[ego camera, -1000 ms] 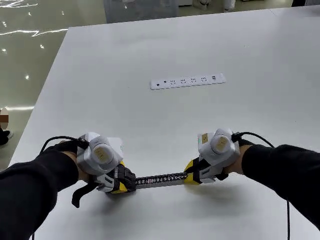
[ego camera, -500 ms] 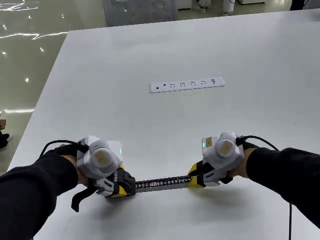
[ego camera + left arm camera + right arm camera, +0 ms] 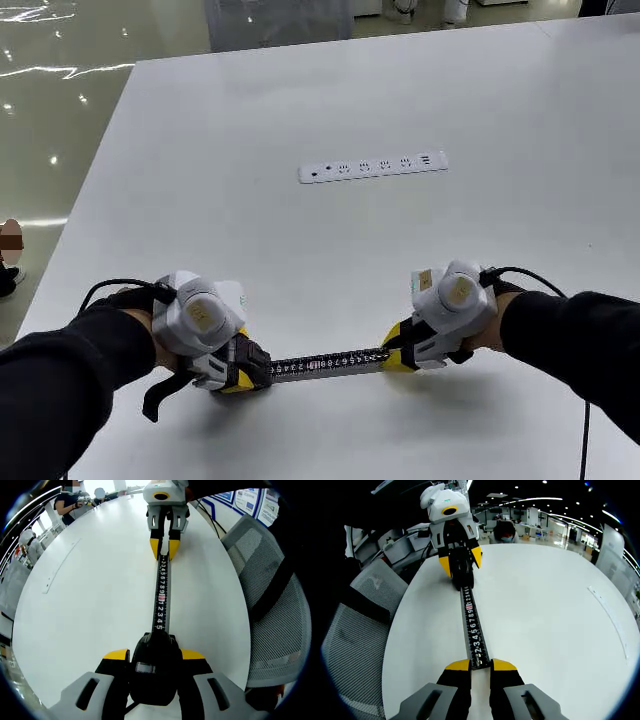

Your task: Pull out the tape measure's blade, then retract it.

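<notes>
gripping the black, blocky tape measure case (image 3: pixel 152 672), the left gripper (image 3: pixel 154 655) has its yellow-tipped jaws pressed against both flanks of the case, low at the near edge of the wide white table (image 3: pixel 300 100). the narrow black blade with white numerals (image 3: pixel 161 595) runs straight out of the case mouth to the right gripper (image 3: pixel 480 666), whose jaws are closed together on the blade's free end. blade is out a short stretch, flat side up, level and taut-looking between the two grippers; on the tabletop or just above it, cannot tell which.

long white power strip (image 3: pixel 372 166) lies well apart, further up the table. grey mesh chair (image 3: pixel 272 590) stands off the table edge.

judgement: pull-out step in hand, retraction not yet begun.

risks from here:
- right jaws hold only the thin tip (small purchase); if it slips under spring tension, the blade would whip back into the case.
- if the grippers drift off one line, the blade could twist or kink.
- case could rotate in the left jaws if the pull comes off-axis.
- on retraction, opening the right jaws outright rather than walking the tip back would slam the hook into the case mouth.
</notes>
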Demonstrator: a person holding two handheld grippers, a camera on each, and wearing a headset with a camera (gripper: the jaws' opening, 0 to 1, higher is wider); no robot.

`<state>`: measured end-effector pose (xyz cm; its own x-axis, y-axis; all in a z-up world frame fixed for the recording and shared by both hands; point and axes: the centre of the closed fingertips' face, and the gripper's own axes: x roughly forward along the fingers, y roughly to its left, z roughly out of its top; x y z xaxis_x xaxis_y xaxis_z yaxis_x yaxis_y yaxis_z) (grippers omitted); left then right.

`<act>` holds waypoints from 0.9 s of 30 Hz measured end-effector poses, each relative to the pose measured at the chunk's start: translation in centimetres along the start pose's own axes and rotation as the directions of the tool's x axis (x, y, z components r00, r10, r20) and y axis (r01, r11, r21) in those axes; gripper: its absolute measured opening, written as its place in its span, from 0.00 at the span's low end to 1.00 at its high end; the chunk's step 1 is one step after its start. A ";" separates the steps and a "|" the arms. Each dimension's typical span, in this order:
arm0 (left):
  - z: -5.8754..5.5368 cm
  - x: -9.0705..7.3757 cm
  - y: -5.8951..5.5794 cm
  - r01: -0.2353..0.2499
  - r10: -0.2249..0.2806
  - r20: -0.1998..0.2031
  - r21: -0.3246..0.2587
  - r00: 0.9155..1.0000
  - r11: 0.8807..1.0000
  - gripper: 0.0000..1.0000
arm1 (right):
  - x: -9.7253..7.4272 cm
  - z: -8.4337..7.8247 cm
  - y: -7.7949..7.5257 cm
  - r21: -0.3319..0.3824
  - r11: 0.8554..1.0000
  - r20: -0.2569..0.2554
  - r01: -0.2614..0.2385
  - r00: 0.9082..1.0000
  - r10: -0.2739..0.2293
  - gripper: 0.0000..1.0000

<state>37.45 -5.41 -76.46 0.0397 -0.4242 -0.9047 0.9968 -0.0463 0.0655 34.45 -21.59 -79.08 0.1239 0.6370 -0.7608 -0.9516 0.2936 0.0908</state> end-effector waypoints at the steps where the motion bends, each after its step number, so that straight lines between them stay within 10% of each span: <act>1: 0.0 0.0 0.0 -0.001 0.001 0.000 0.000 1.000 1.000 0.31 | -0.1 -0.1 0.0 0.001 1.000 0.000 0.001 1.000 -0.001 0.09; 27: 0.0 0.0 -0.1 -0.002 0.002 -0.003 0.003 1.000 1.000 0.31 | -1.5 -1.5 0.0 0.017 1.000 -0.004 0.008 1.000 -0.008 0.09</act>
<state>37.38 -5.41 -76.46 0.0420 -0.4218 -0.9057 0.9965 -0.0478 0.0685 33.88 -23.59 -78.92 0.1303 0.6319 -0.7640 -0.9457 0.3106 0.0956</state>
